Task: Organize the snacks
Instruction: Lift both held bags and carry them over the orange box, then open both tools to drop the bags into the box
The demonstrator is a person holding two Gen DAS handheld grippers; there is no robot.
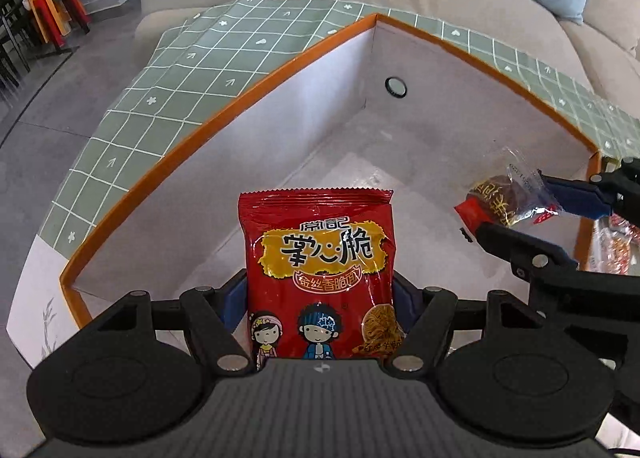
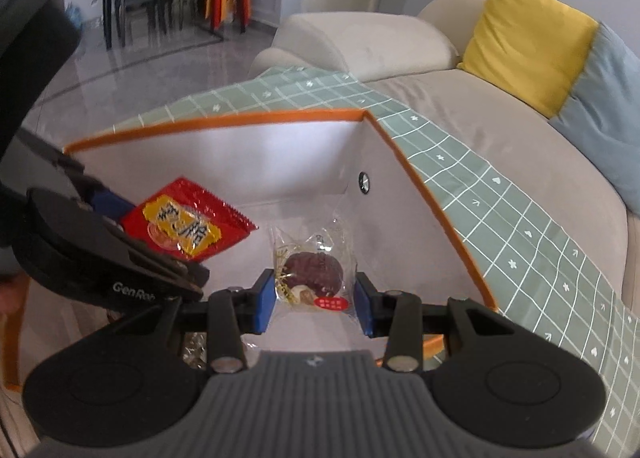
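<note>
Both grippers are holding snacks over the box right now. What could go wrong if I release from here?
1. The right gripper grips the clear-wrapped pastry by its loose wrapper; it may slip early.
2. The left gripper and its red noodle packet sit close beside the right one, so they could collide above the orange-rimmed box.

Light: bright, soft daylight
Glare: shines off the red noodle packet (image 1: 318, 278)
Blur: right view's left edge
Edges: fisheye-bent

left wrist: close, facing box (image 1: 280, 105) corner | right wrist: close, same corner | shared: box interior
</note>
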